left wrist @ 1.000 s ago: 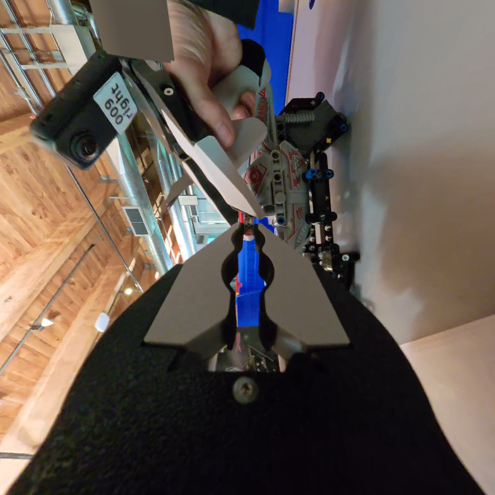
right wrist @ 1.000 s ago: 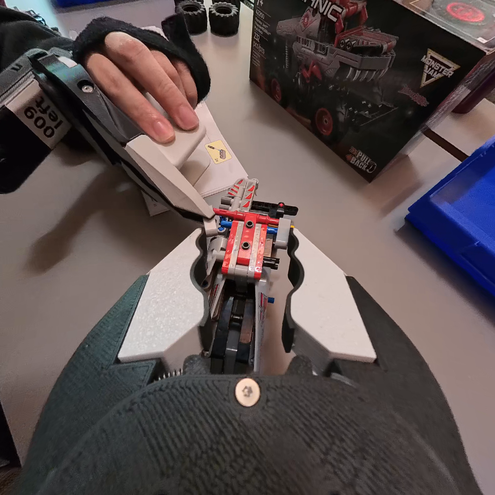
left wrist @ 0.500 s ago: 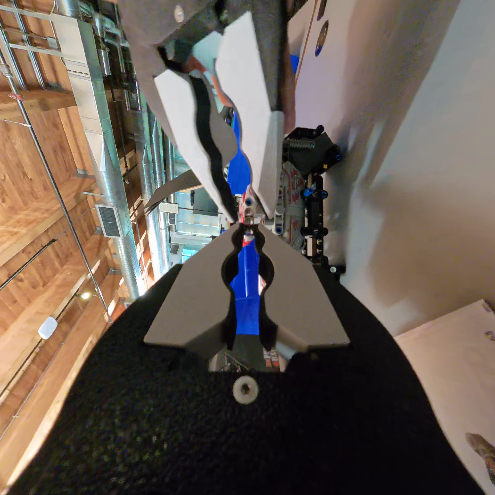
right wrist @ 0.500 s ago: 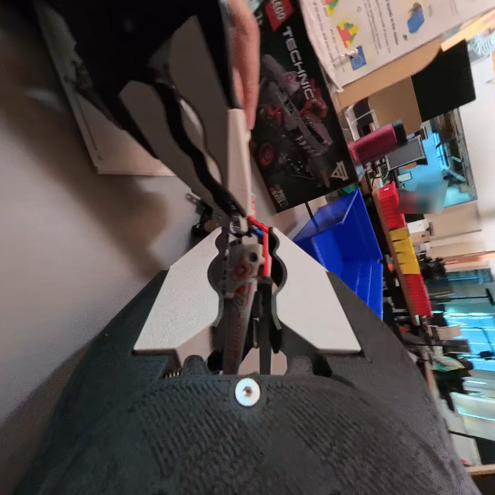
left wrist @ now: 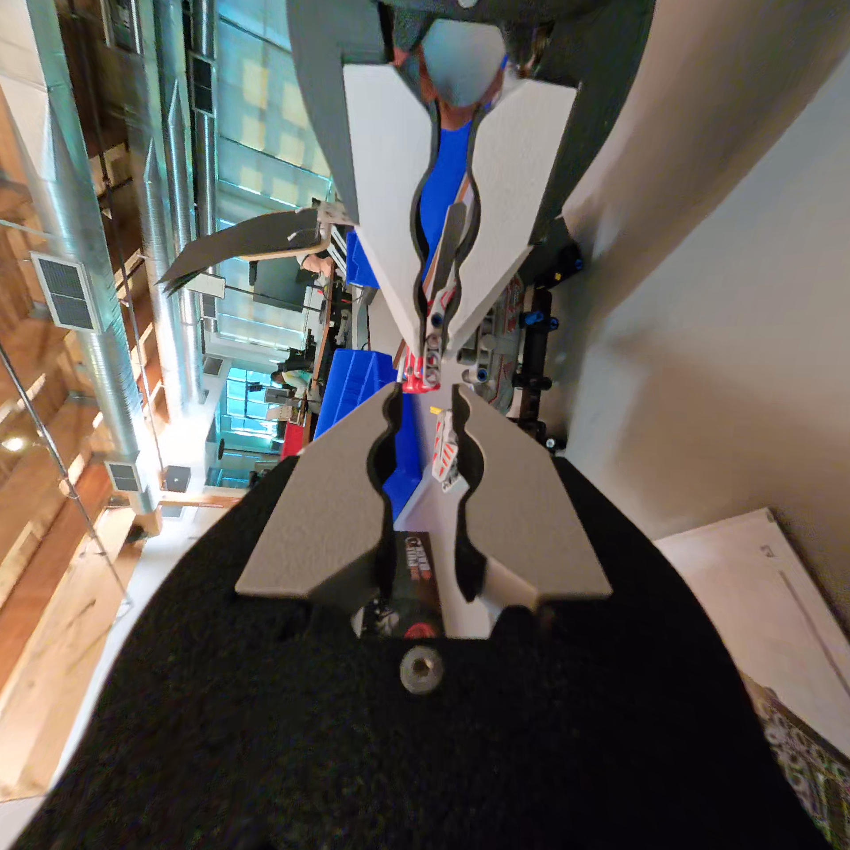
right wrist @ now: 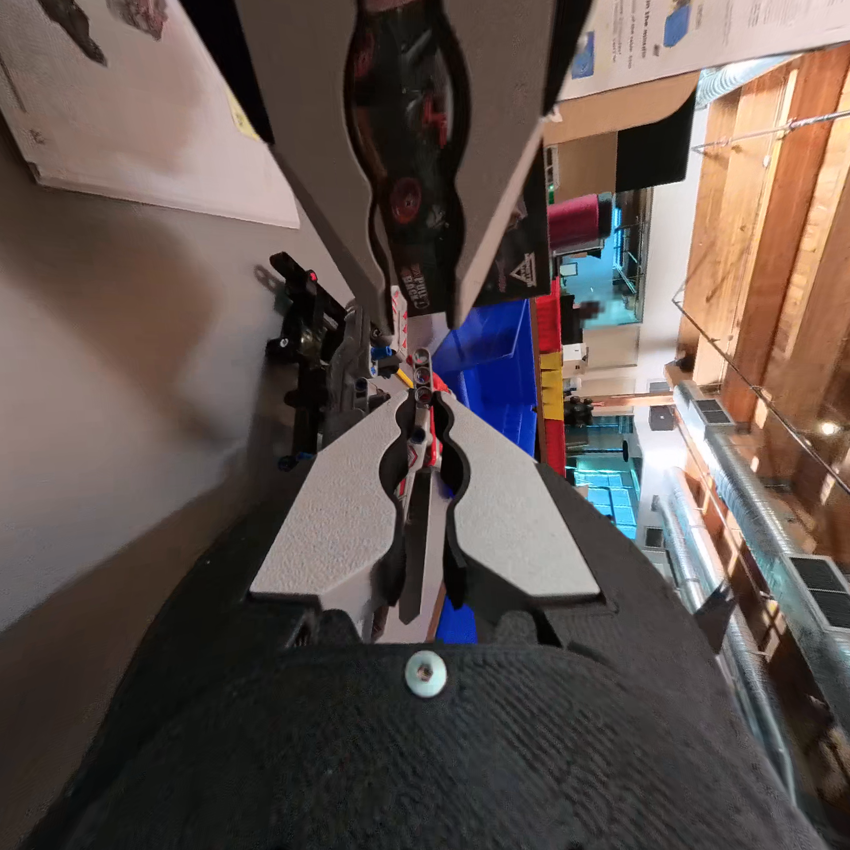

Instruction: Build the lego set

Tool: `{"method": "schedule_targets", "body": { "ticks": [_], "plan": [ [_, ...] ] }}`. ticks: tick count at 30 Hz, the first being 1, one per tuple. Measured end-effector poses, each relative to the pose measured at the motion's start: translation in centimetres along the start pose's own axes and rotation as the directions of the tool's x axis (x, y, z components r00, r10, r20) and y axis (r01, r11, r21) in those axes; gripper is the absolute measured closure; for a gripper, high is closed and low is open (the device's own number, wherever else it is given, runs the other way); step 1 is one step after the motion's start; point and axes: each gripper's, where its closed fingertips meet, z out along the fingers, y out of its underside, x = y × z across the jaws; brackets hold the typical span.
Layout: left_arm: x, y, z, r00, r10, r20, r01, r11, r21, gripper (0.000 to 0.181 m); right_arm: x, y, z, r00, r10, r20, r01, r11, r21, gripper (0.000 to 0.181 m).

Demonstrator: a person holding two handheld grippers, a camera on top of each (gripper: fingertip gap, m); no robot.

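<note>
My right gripper (right wrist: 422, 395) is shut on a thin grey and red lego panel piece (right wrist: 416, 453), whose holed end sticks out past the fingertips. In the left wrist view the right gripper (left wrist: 434, 340) comes in from the top with that piece (left wrist: 432, 363). My left gripper (left wrist: 425, 388) is open and empty, its tips just short of the piece's end, nose to nose with the right one. It shows at the top of the right wrist view (right wrist: 421, 324). The black lego chassis (left wrist: 533, 349) with grey panels rests on the table beside both grippers (right wrist: 308, 340).
The grey table (left wrist: 690, 368) fills one side of each tilted view. A white instruction booklet (right wrist: 138, 115) lies on it. The dark lego box (right wrist: 506, 257) and blue bins (right wrist: 487, 368) stand behind. A small grey and red panel (left wrist: 446, 453) lies beyond my left fingers.
My left gripper was shut at the tip of the piece and has opened and let go. Both grippers have rolled and now face each other head on. The right gripper keeps its hold.
</note>
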Motion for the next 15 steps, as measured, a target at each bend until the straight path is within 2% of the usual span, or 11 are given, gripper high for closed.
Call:
{"method": "schedule_targets", "body": {
  "ticks": [3,6,9,15],
  "plan": [
    [0.04,0.3,0.22,0.995,0.097,0.02,-0.096,0.993,-0.066,0.164,-0.48,-0.06,0.23,1.0,-0.018,0.008,0.018,1.0,-0.017,0.176],
    [0.36,0.3,0.45,0.987,0.157,0.033,-0.154,0.985,-0.083,0.173,-0.62,-0.18,0.31,0.999,-0.029,0.017,0.029,0.999,-0.033,0.176],
    [0.54,0.32,0.66,0.982,0.186,0.042,-0.181,0.979,-0.095,0.177,-0.81,-0.16,0.46,0.999,-0.032,0.031,0.033,0.998,-0.053,0.176],
    [0.23,0.58,0.84,0.98,0.184,0.07,-0.174,0.977,-0.121,0.172,-1.0,-0.17,0.58,0.998,-0.047,0.039,0.05,0.997,-0.066,0.176]
  ]
}}
